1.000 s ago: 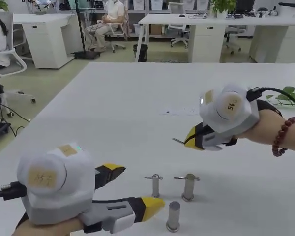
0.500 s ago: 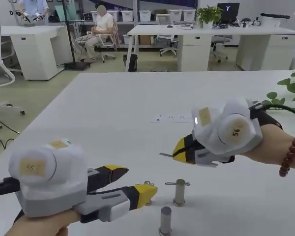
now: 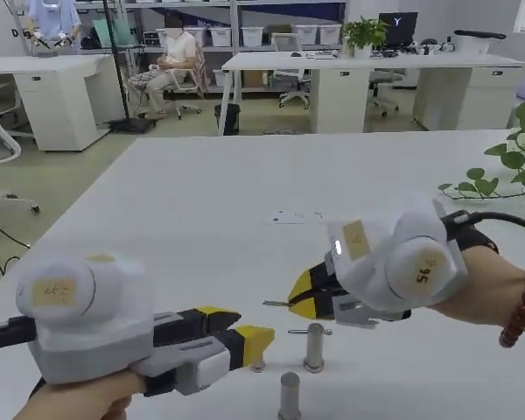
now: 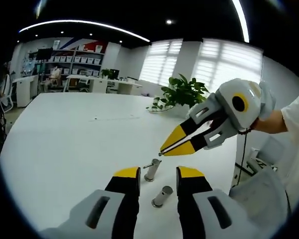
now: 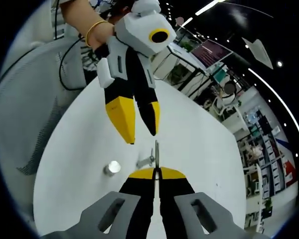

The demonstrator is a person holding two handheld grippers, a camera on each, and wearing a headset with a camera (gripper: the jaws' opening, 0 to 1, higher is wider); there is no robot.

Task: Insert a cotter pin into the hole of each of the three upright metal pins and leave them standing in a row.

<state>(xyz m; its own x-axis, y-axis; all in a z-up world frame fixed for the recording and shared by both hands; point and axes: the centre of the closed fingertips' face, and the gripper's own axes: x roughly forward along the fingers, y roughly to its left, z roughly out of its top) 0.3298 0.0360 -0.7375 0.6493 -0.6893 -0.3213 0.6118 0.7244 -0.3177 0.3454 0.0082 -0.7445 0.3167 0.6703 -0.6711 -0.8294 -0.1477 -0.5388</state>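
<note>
metal pins [image 3: 313,347] on table [image 3: 201,201] | left gripper [image 3: 249,327] left | cotter pin [image 3: 276,304] in right gripper [image 3: 296,295] above

three metal pins [image 3: 313,348] on the desk [image 3: 201,219], one mostly hidden; two cotter pins [image 3: 296,332]; two claws, the left claw [image 3: 249,325] and the right claw [image 3: 296,297].

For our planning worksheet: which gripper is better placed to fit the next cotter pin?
Right gripper: shut on a cotter pin, near the bare metal pin. The left gripper is open and empty.
</note>
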